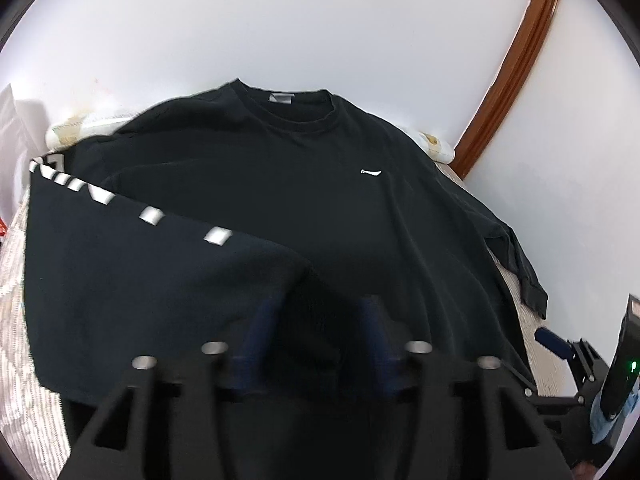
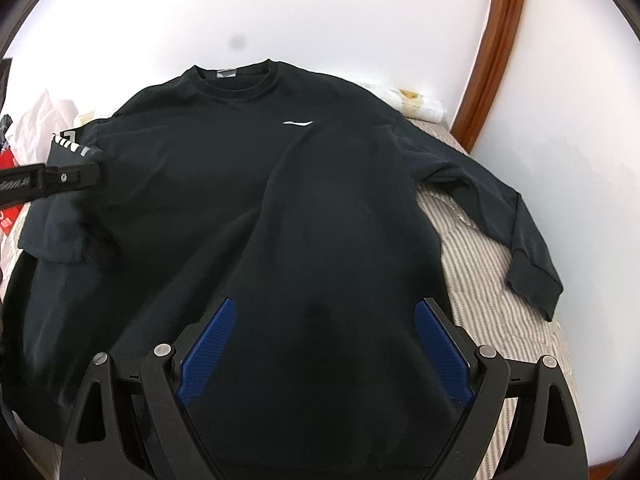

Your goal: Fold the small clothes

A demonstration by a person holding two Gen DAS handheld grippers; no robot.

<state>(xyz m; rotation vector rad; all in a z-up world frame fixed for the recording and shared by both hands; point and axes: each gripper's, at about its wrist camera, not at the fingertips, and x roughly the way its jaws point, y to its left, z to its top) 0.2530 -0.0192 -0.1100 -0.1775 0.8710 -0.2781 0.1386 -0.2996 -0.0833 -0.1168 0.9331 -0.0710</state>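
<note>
— How did the black sweatshirt (image 2: pixel 256 184) lie?
— Front up, collar toward the wall (image 2: pixel 280 8), lettered sleeve (image 1: pixel 132 216) folded across its body, other sleeve (image 2: pixel 500 220) stretched out sideways.

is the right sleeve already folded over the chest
No, the right-hand sleeve lies stretched out on the striped cover, beside the sweatshirt body.

Both wrist views low over sweatshirt (image 1: pixel 280 184)
</note>
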